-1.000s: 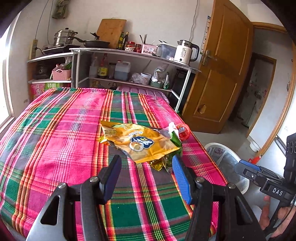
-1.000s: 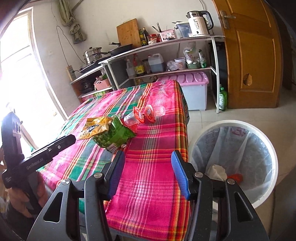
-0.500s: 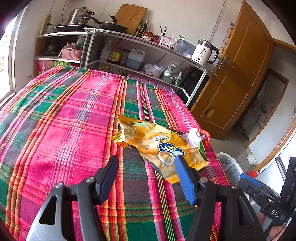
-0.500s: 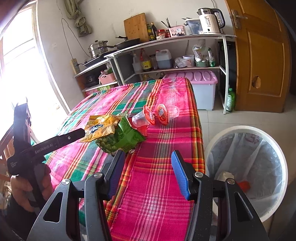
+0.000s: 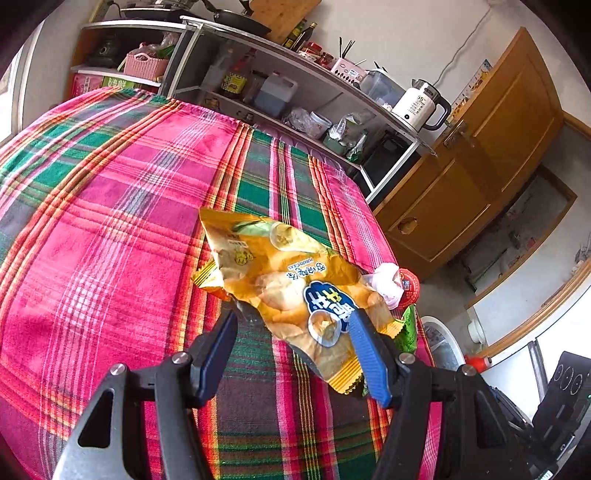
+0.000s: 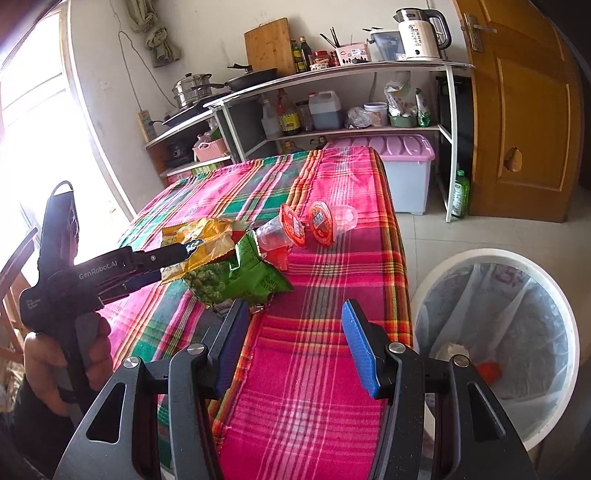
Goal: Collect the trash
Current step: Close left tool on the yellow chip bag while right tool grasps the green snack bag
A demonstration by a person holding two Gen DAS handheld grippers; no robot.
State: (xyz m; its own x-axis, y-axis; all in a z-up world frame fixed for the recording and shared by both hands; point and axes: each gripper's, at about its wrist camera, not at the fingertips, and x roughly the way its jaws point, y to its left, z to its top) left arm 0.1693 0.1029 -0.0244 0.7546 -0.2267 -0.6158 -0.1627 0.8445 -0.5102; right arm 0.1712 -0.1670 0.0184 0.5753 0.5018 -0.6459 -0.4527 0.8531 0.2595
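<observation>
A yellow chip bag (image 5: 291, 280) lies on the plaid tablecloth (image 5: 110, 221), on top of a green snack bag (image 6: 236, 275). My left gripper (image 5: 295, 336) is open, its fingers straddling the yellow bag's near end; it also shows in the right wrist view (image 6: 184, 254) at the yellow bag (image 6: 207, 240). Two clear jelly cups with red lids (image 6: 284, 230) (image 6: 328, 221) lie beside the bags. My right gripper (image 6: 295, 332) is open and empty above the table's near edge. A white bin (image 6: 495, 332) with a plastic liner stands on the floor to the right.
Metal shelves (image 6: 332, 96) with pots, bottles and a kettle (image 6: 421, 35) stand along the far wall. A pink-lidded storage box (image 6: 399, 166) sits past the table. A wooden door (image 6: 524, 118) is at right. A crumpled white wrapper (image 5: 386, 284) lies by the bags.
My left gripper has moved forward and down onto the yellow bag, which now lies between its fingers. My right gripper has hardly moved.
</observation>
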